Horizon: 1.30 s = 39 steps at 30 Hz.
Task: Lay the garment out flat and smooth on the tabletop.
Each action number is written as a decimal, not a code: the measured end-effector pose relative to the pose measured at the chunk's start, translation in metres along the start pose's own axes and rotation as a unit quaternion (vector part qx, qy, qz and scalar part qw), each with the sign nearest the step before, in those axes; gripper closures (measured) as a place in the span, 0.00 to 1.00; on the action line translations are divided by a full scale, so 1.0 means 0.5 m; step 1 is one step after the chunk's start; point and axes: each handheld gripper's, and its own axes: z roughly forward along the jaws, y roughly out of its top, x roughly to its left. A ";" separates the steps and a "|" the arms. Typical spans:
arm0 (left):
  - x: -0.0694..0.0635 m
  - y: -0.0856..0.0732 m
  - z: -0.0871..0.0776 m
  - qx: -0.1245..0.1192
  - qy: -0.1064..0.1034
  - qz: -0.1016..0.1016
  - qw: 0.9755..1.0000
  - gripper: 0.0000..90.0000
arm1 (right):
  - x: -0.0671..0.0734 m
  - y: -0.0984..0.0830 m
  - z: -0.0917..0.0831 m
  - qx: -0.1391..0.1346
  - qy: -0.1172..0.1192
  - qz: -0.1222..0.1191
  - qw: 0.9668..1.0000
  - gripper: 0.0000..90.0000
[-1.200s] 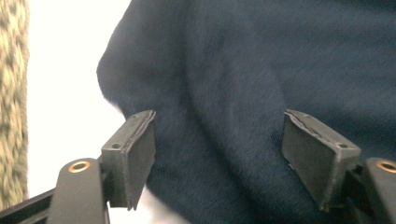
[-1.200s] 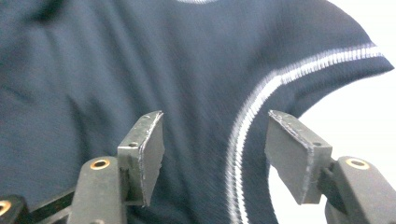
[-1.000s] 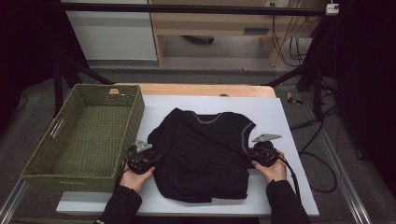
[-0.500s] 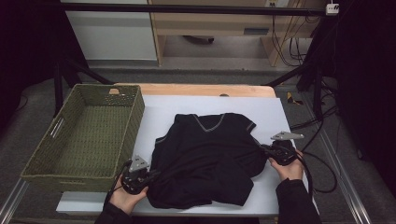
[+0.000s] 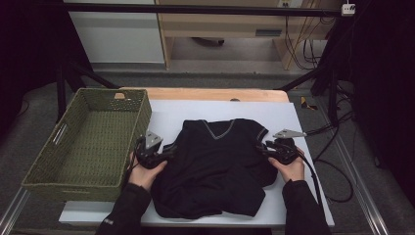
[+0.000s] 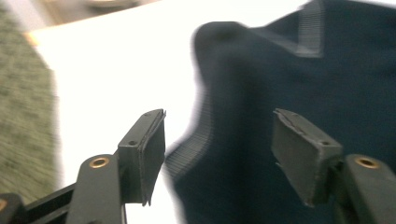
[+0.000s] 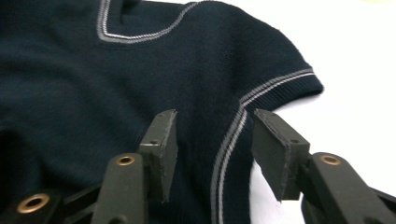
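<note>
Both grippers let go of a dark T-shirt (image 5: 220,166) spread on the white counter (image 5: 313,196), beside a green basket (image 5: 88,142).

High view: the bunched hem could fold crooked. Left gripper (image 6: 219,154) view: fingers just released, motion blur hiding the cloth's edge. Right gripper (image 7: 212,151) view: fingers opened, a re-pinch might catch the striped sleeve alone.
</note>
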 end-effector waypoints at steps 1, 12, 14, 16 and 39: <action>0.011 0.001 0.020 0.013 0.006 -0.009 1.000 0.39 | 0.001 0.001 0.009 0.006 -0.001 0.000 1.000 0.56; 0.033 -0.026 0.084 0.062 -0.052 -0.025 0.996 0.82 | 0.005 -0.009 0.049 0.054 0.008 -0.010 0.998 0.93; 0.032 -0.020 0.072 0.076 -0.050 -0.026 0.995 0.95 | 0.007 -0.007 0.042 0.049 0.011 -0.013 0.999 0.94; 0.029 -0.020 0.059 0.078 -0.057 -0.031 0.995 0.96 | 0.007 -0.003 0.029 0.041 0.012 -0.016 0.999 0.94; -0.060 -0.070 -0.109 0.041 -0.108 0.029 0.993 0.89 | 0.025 -0.064 -0.056 0.071 0.051 -0.044 0.995 0.76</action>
